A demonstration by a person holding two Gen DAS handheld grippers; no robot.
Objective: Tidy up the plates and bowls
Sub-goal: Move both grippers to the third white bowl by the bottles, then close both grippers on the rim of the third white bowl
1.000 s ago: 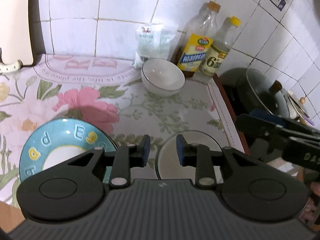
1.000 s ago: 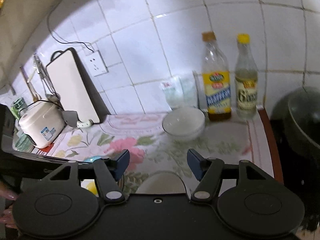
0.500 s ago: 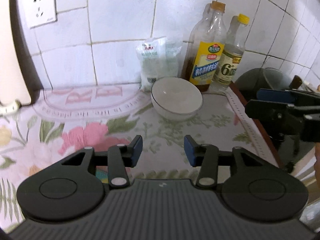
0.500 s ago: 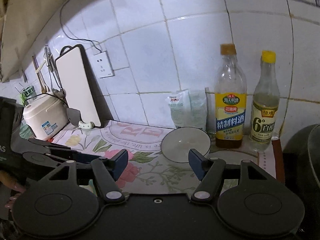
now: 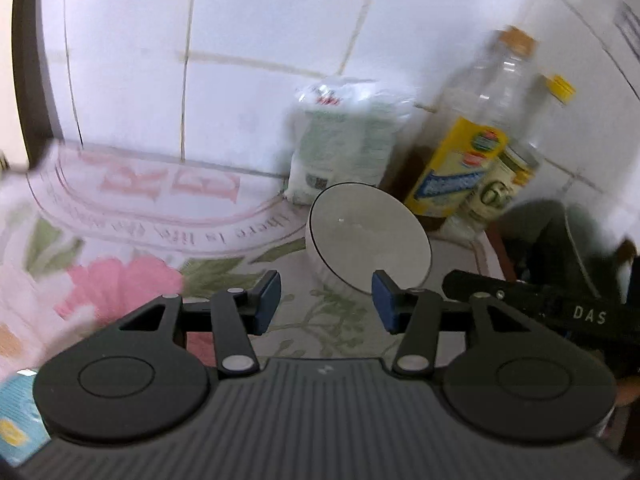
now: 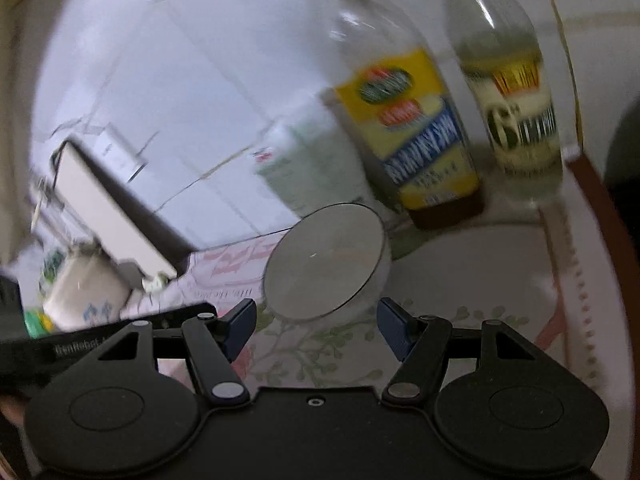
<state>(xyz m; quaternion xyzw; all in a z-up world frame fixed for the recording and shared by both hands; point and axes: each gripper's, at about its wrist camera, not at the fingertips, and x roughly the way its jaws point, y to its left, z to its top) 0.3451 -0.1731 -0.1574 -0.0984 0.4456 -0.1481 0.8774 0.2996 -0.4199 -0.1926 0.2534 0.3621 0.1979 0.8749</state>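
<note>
White bowl point(image 5: 370, 236) sits untouched on the tabletop point(image 5: 160, 248); both grippers, left point(image 5: 325, 307) and right point(image 6: 316, 328), approach with fingers apart and empty, likely to grasp its rim next.

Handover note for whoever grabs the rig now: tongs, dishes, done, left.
Left tongs: open, empty, aimed at the white bowl.
Right tongs: open, empty, bowl just ahead of the tips, not between them.
Bowl sits on the floral cloth in front of the salt bag and two bottles, upright.
Blue plate only shows as a sliver at the left view's lower-left edge.
Done: nothing gripped yet.
Left: likely grasp the bowl, then group it with the plates.
</note>
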